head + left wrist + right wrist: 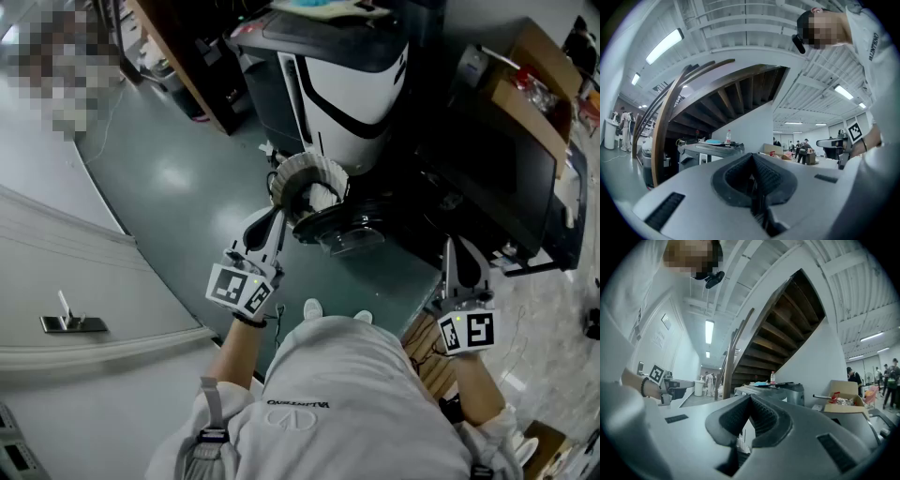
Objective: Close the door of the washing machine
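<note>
The white washing machine (347,84) with a dark top stands at the top middle of the head view. Its round ribbed opening (309,178) faces me, and the dark glass door (342,232) hangs swung open just below it. My left gripper (278,217) is shut and empty, and its tip lies next to the left edge of the opening and door. Off to the right, apart from the machine, my right gripper (457,246) is also shut with nothing in it. Each gripper view shows closed pads (759,176) (757,413), with the machine's top (710,149) (780,389) beyond them.
A black cabinet (511,178) stands right of the machine, with an open cardboard box (530,80) above it. A wooden staircase (178,56) rises at the upper left. A white wall panel with a metal handle (70,323) is at the left. Wooden slats (433,361) lie by my feet.
</note>
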### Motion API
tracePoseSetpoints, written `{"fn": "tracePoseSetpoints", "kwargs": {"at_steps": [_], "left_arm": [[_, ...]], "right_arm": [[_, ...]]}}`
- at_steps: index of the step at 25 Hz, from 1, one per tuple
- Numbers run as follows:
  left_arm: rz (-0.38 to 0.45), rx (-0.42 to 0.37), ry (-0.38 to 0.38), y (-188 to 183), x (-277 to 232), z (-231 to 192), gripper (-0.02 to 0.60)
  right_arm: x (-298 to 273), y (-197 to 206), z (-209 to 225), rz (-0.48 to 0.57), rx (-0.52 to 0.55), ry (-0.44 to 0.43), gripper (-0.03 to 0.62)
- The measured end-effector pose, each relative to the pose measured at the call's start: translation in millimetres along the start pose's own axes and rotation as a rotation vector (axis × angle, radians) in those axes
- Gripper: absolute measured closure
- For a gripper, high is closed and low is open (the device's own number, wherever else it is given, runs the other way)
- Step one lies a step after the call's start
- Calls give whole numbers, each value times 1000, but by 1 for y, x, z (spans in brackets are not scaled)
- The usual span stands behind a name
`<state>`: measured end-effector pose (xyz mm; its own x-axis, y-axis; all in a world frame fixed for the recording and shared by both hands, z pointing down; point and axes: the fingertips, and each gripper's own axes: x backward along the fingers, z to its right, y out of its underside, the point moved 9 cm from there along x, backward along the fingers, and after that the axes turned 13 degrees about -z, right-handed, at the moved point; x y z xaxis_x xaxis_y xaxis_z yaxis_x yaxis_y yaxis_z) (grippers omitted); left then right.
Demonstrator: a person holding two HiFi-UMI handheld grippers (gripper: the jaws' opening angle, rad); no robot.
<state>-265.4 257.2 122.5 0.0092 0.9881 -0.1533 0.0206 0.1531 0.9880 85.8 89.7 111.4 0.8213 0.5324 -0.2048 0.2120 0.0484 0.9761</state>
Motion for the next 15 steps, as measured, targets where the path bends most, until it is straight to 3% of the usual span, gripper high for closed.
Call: {"fn": "tracePoseSetpoints", "kwargs": {"at_steps": [5,15], "left_arm": [[-15,5,-21,5,-2,10,584],[-56,67,-97,37,14,15,584]], "right_arm": [[0,3,9,-1,-26,-43,585],[-37,-8,4,-80,12,-235,583]]}}
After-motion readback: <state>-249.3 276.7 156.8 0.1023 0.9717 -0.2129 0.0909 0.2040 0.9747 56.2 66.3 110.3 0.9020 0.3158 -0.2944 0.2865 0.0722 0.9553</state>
